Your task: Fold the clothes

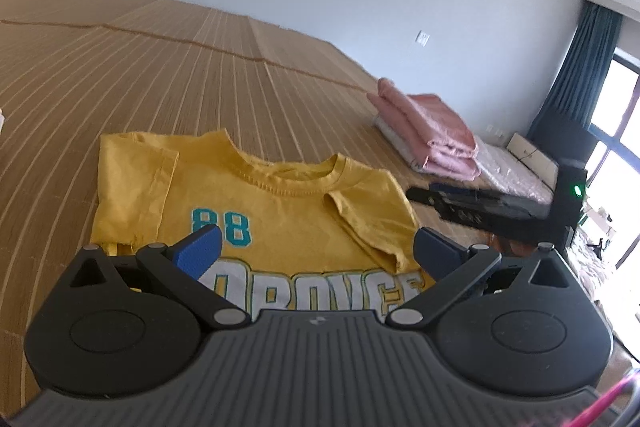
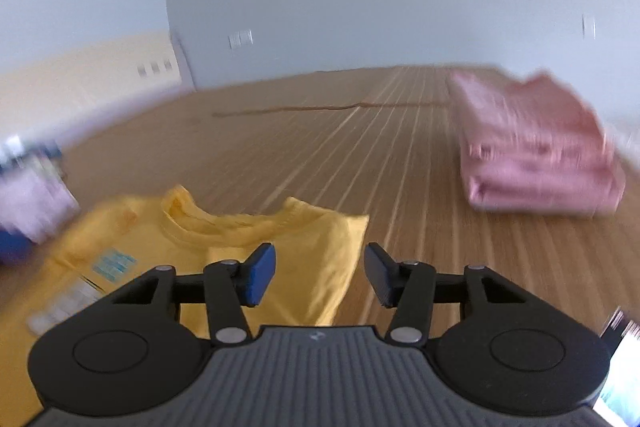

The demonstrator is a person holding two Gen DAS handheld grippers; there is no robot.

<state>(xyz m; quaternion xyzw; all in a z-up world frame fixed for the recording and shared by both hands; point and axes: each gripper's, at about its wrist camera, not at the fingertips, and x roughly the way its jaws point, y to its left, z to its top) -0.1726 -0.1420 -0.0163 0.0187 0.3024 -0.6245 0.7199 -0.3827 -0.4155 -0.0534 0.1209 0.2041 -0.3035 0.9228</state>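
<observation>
A yellow T-shirt [image 1: 256, 211] lies flat on the bamboo mat [image 1: 200, 75], both sleeves folded inward. The left gripper [image 1: 318, 247] hovers above its print with fingers spread wide; the right gripper [image 2: 320, 275], fingers parted, holds nothing. Folded pink clothes [image 1: 424, 131] sit at two o'clock
</observation>
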